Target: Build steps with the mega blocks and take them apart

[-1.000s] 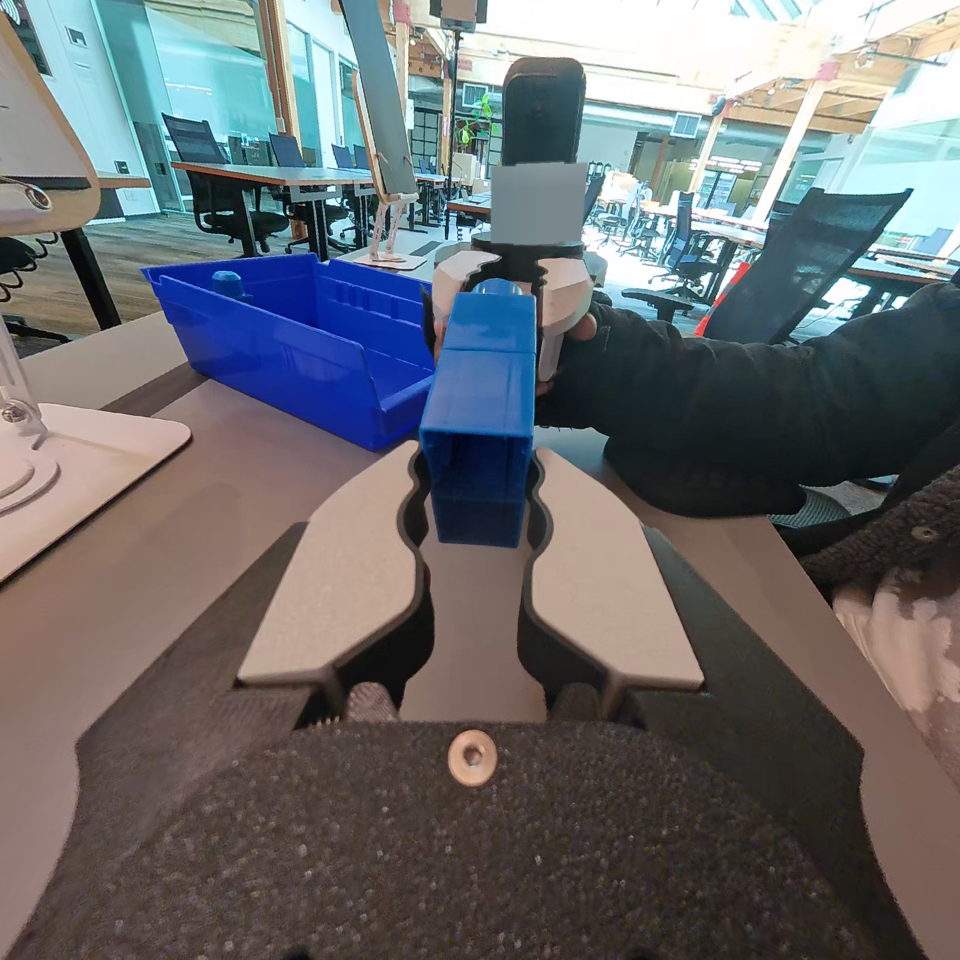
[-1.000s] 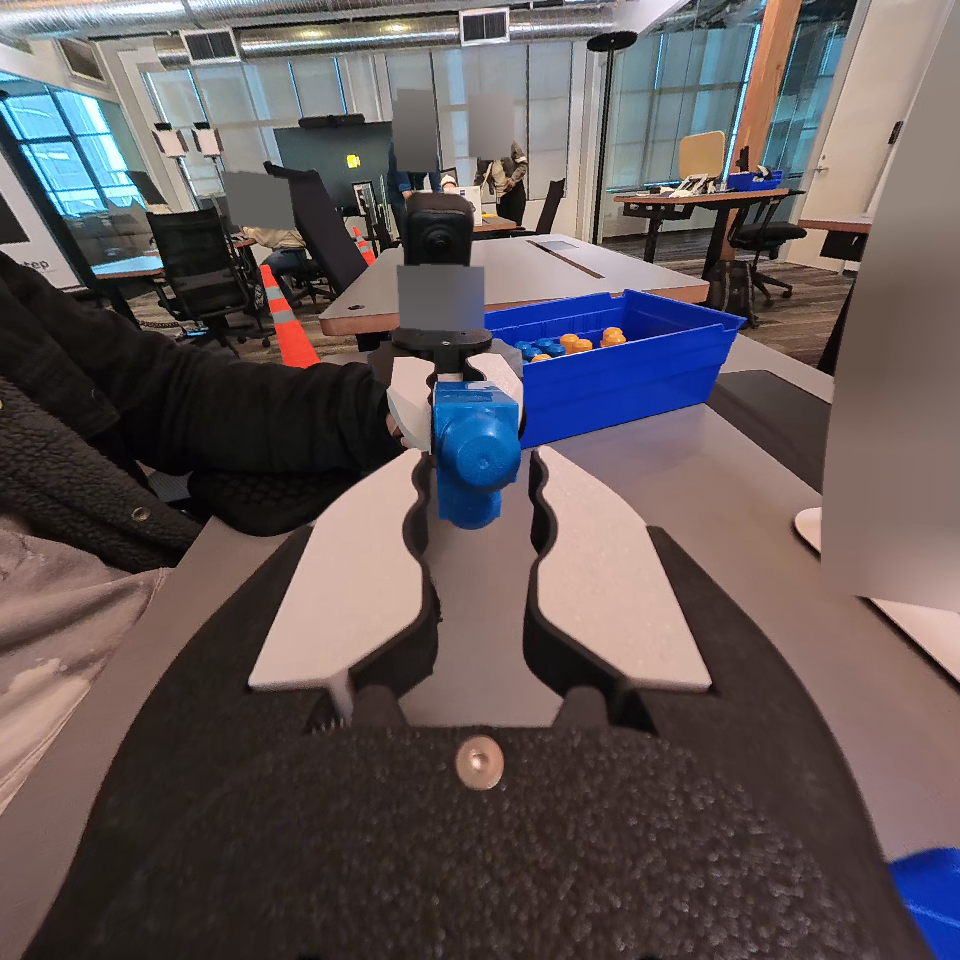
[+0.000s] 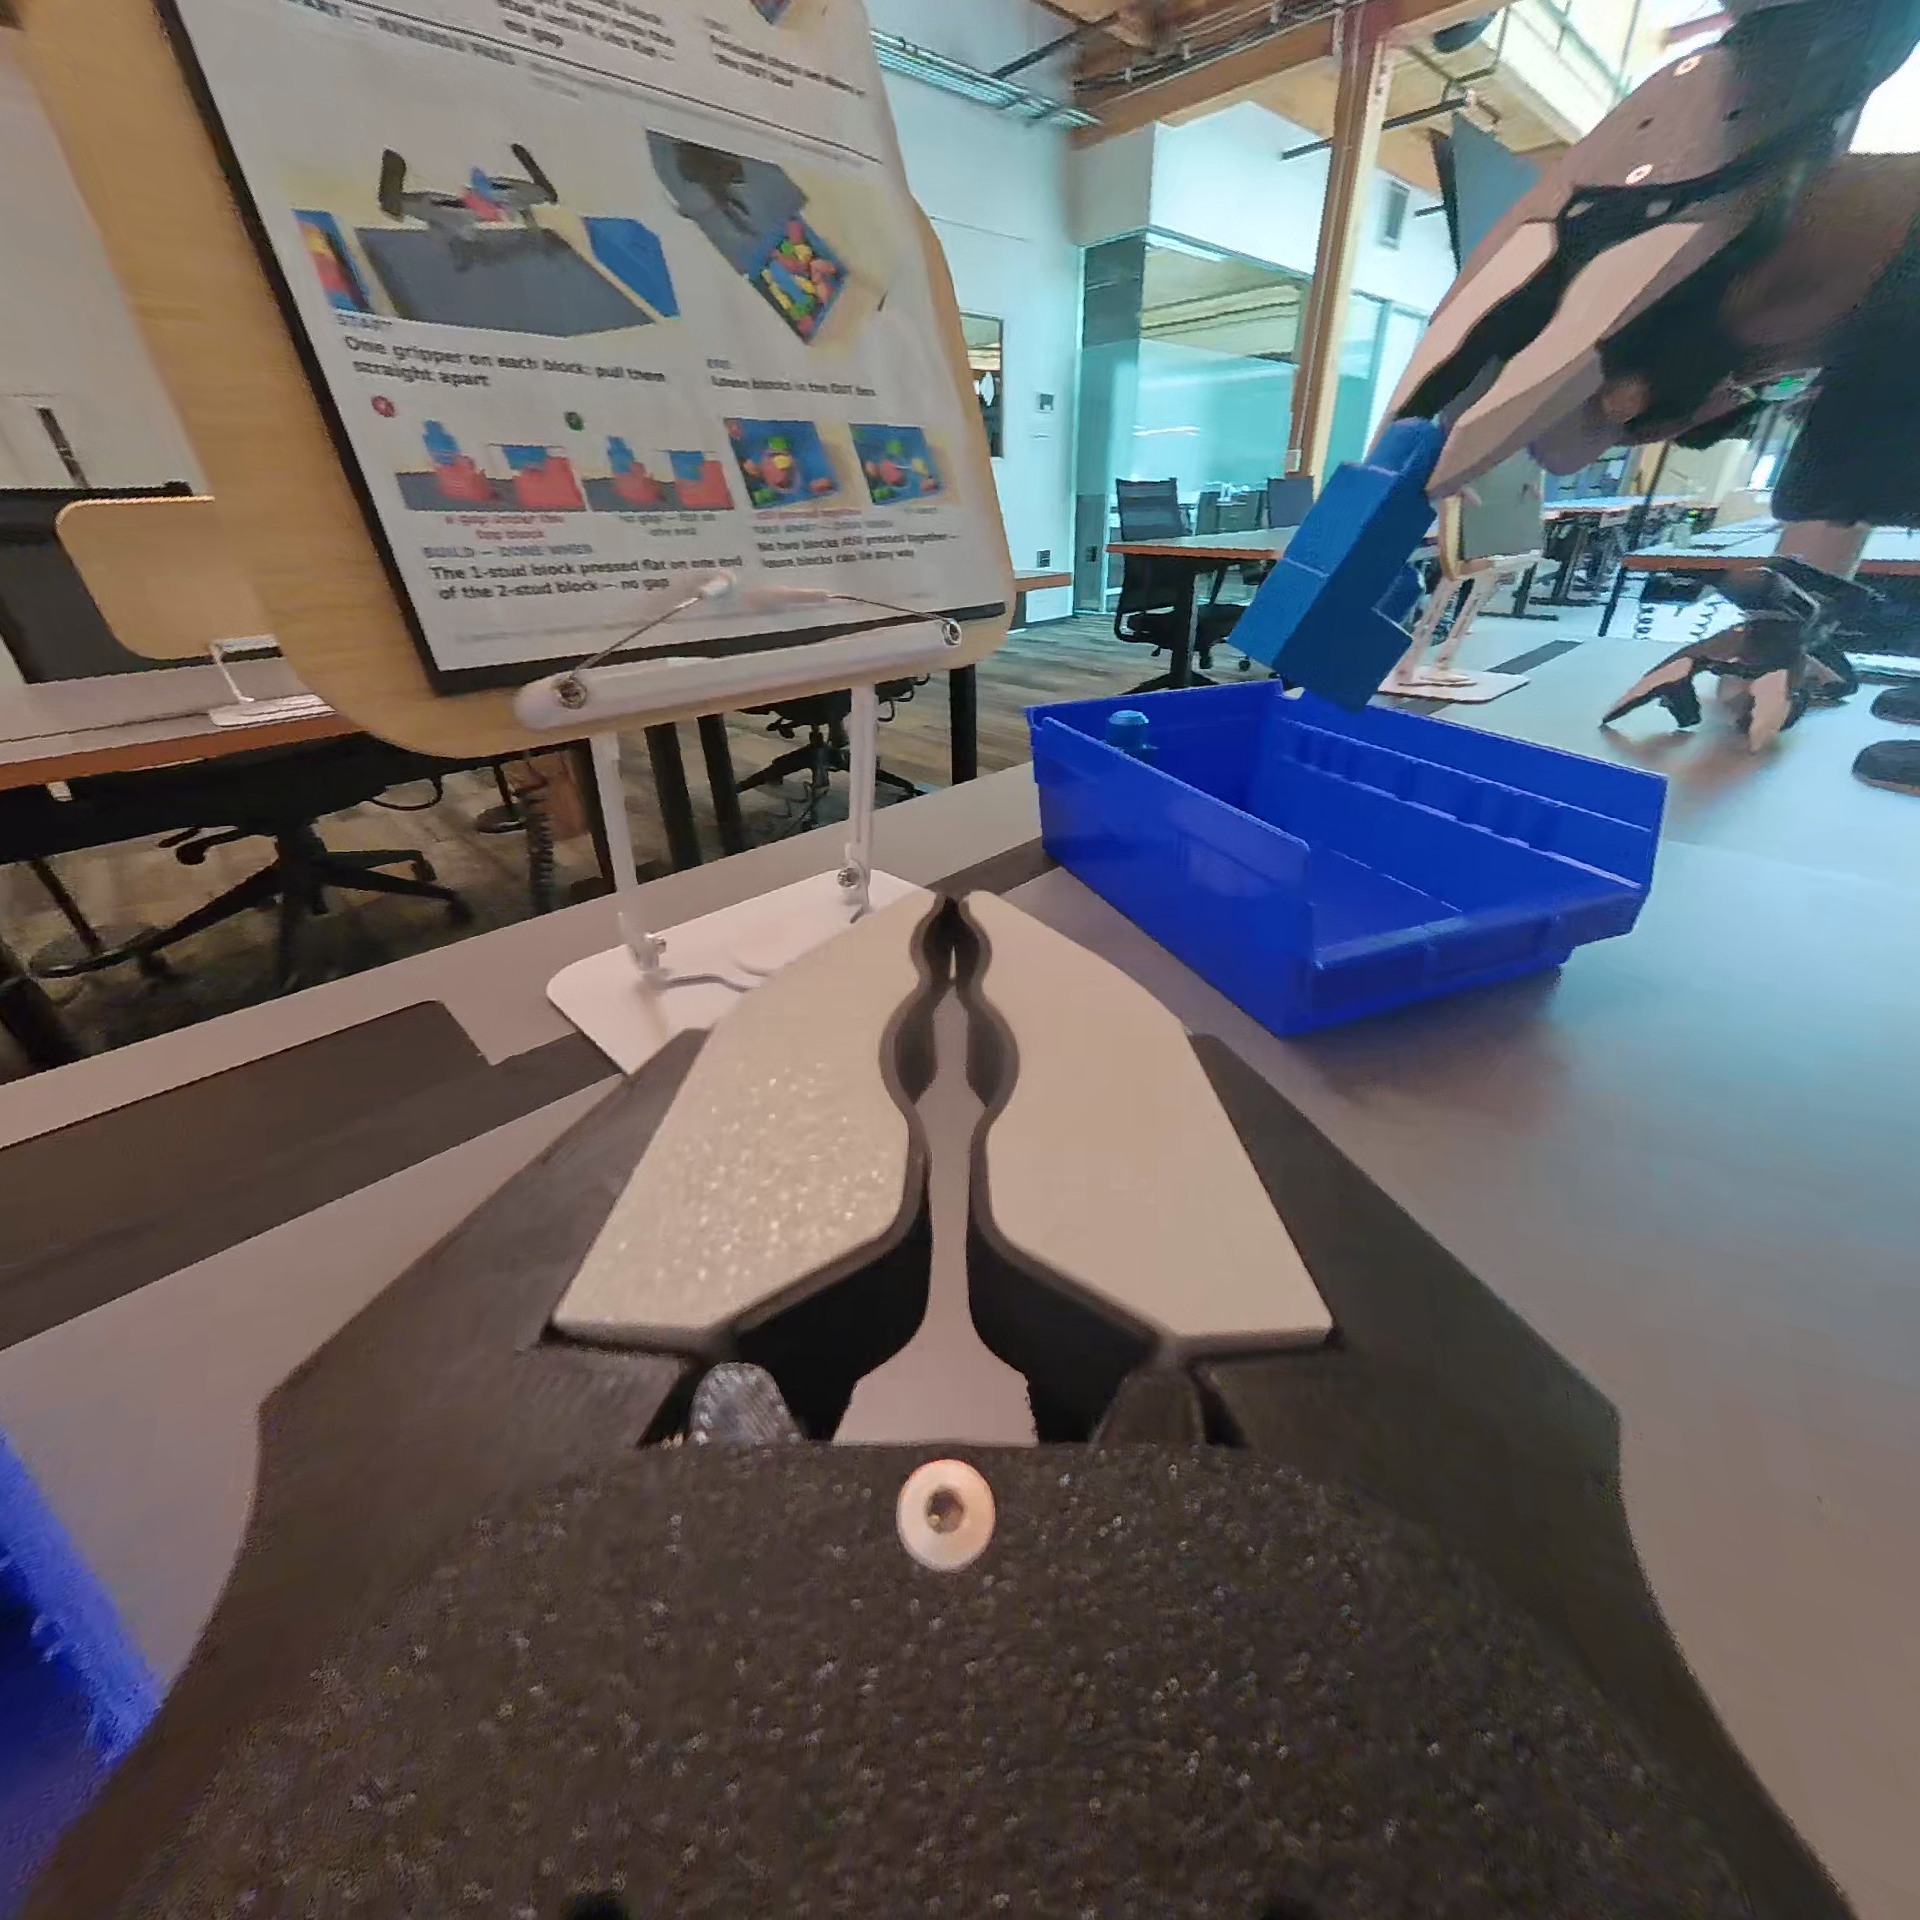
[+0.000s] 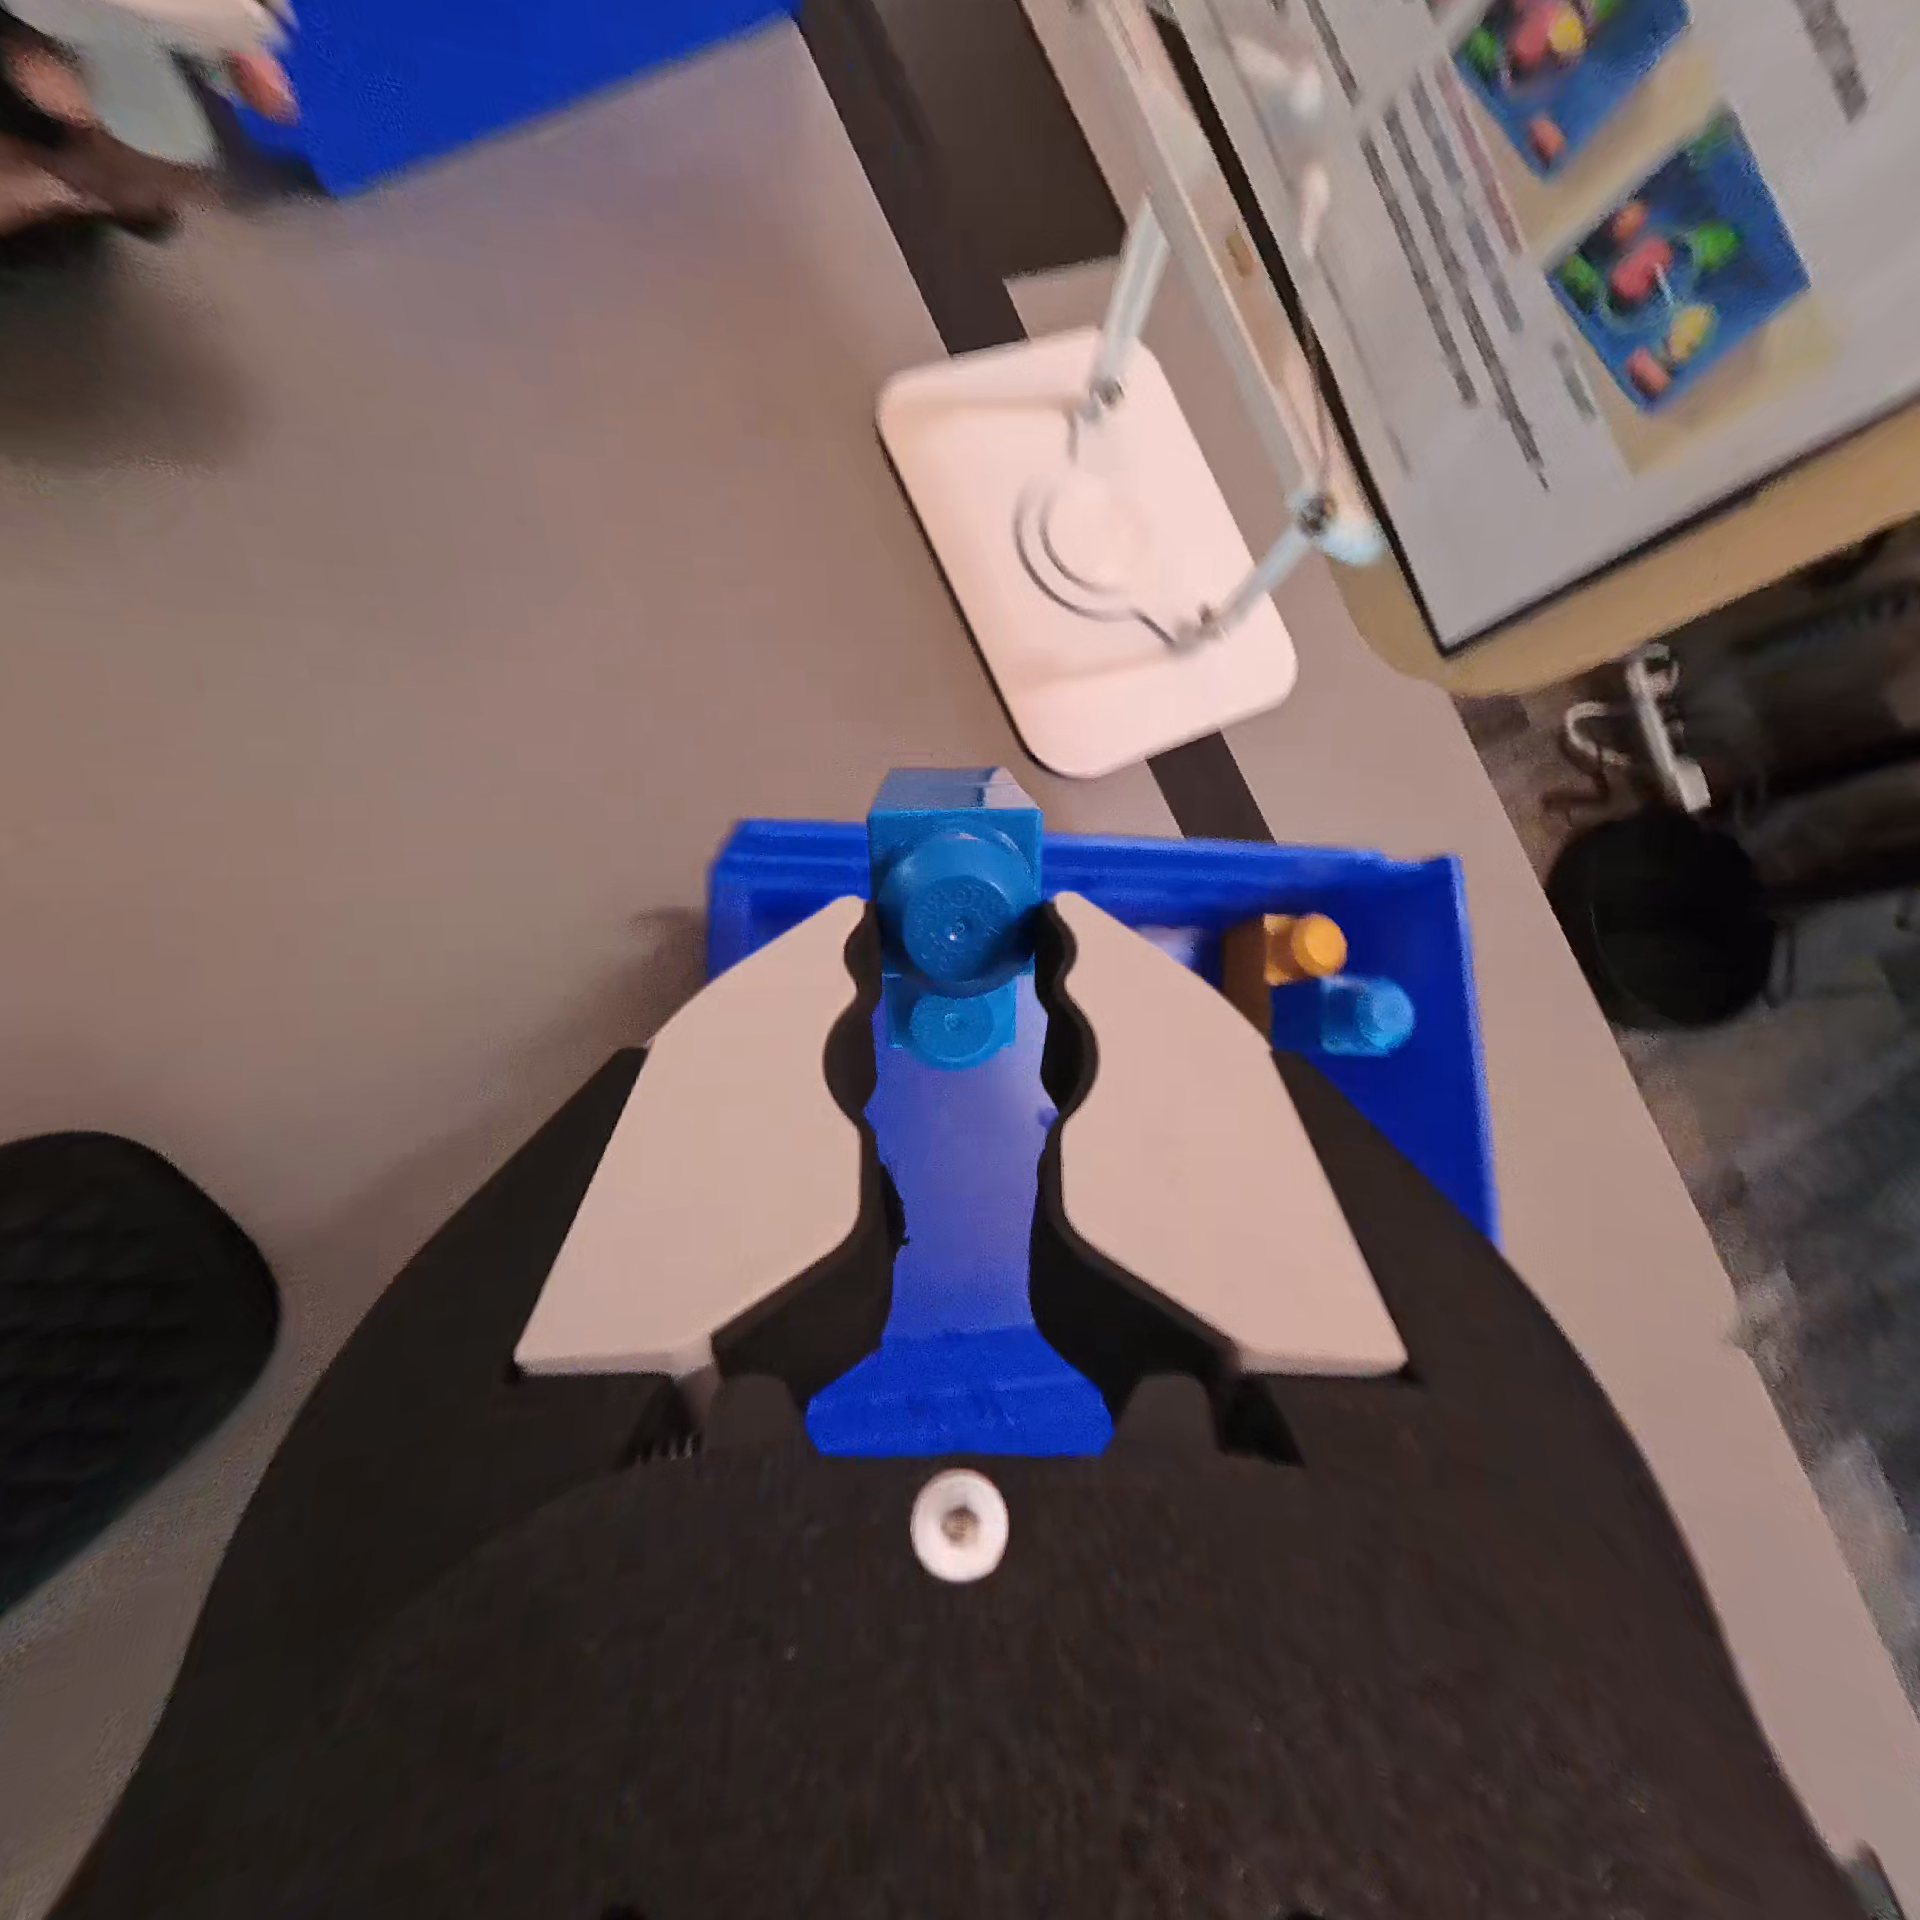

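My right gripper (image 4: pixel 956 920) is shut on a blue stepped pair of mega blocks (image 4: pixel 954 914), studs facing the camera, and holds it above the blue bin (image 4: pixel 1449 1091). An orange block (image 4: pixel 1288 948) and a blue block (image 4: pixel 1363 1015) lie in that bin. In the left wrist view the right gripper (image 3: pixel 1439 462) holds the blue blocks (image 3: pixel 1330 582) tilted over the far rim of the blue bin (image 3: pixel 1174 831), where a small blue block (image 3: pixel 1127 727) shows. My left gripper (image 3: pixel 951 920) is shut and empty, low over the grey table.
An instruction board (image 3: pixel 582 343) on a white stand base (image 3: pixel 644 987) stands left of the bin; the base also shows in the right wrist view (image 4: pixel 1081 561). A second blue bin (image 4: pixel 468 83) is at the far left. A black padded object (image 4: pixel 104 1309) lies at the table's near edge. One gripper's finger ends stand about 30 cm off the other's. My right gripper is the nearer one to the black padded object (image 4: pixel 104 1309): about 30 cm, against 35 cm.
My left gripper let go of the blue blocks, shut empty and swung away to the left. My right gripper carried the joined blocks over the blue bin and tipped downward.
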`<control>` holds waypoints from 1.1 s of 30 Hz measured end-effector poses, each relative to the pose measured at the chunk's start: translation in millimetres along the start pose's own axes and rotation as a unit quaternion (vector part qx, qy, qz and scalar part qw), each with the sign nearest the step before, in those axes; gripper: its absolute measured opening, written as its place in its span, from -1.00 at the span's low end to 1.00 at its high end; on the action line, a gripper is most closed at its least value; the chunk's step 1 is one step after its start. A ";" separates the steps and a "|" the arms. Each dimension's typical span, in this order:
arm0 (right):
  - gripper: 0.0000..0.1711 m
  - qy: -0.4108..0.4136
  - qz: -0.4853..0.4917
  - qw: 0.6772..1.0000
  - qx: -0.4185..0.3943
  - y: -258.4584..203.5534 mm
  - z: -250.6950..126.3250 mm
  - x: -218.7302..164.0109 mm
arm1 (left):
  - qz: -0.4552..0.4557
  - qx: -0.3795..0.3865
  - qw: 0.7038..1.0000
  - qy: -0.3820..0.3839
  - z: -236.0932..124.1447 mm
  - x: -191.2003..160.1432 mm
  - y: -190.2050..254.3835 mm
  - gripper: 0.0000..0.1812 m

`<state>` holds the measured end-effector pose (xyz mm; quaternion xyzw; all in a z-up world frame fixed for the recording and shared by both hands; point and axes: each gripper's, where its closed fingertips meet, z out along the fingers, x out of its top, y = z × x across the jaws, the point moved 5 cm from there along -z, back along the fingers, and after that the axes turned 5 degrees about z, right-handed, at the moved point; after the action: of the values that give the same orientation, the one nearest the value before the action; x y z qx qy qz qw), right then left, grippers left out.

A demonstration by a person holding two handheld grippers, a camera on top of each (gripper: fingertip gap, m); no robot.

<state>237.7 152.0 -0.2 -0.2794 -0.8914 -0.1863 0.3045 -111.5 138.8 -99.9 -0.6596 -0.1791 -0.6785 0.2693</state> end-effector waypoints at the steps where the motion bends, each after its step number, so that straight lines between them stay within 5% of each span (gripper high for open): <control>1: -0.67 -0.018 0.004 1.000 -0.007 11.4 4.2 -2.6 | 0.001 0.008 1.000 0.001 -0.3 -0.2 -1.4 -1.00; 13: -0.67 -0.185 0.045 0.982 -0.008 97.9 99.3 -52.1 | 0.011 0.053 0.998 0.014 -3.3 -3.8 -10.6 -1.00; 33: -0.65 -0.197 0.004 0.980 -0.010 122.3 156.0 -59.9 | 0.005 0.031 0.999 0.011 0.4 -9.5 -9.3 -1.00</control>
<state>283.5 302.0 -135.4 -0.3175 -0.9308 -0.1355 0.1205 -117.0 147.6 -108.2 -0.6445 -0.1940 -0.6782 0.2950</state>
